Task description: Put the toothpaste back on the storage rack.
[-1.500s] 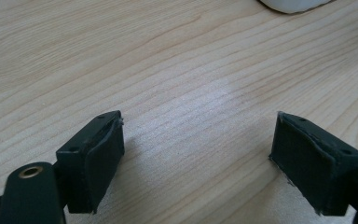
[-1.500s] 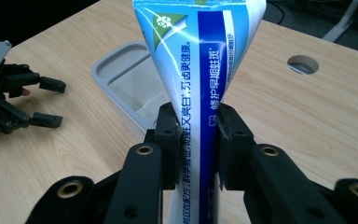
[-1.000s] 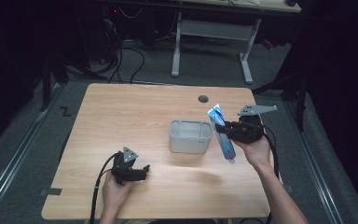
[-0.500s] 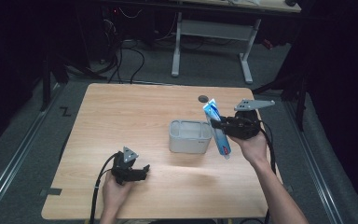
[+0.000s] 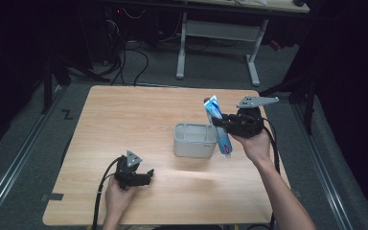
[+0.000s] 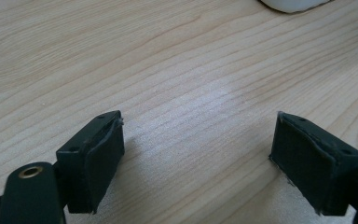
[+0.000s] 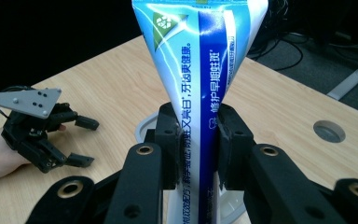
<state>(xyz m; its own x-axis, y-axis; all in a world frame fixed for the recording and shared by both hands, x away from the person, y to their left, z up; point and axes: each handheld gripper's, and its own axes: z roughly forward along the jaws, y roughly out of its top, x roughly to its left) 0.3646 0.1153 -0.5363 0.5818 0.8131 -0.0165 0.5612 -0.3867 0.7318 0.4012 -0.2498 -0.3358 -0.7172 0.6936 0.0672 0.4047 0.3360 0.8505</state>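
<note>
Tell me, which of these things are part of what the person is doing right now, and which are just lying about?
In the job:
- toothpaste tube, clamped upright in the right gripper
- grey tub on the table, beside the tube

Lying about:
- left gripper, open, holding nothing, resting on the wooden table
- round grommet hole in the tabletop
- white desk frame behind
</note>
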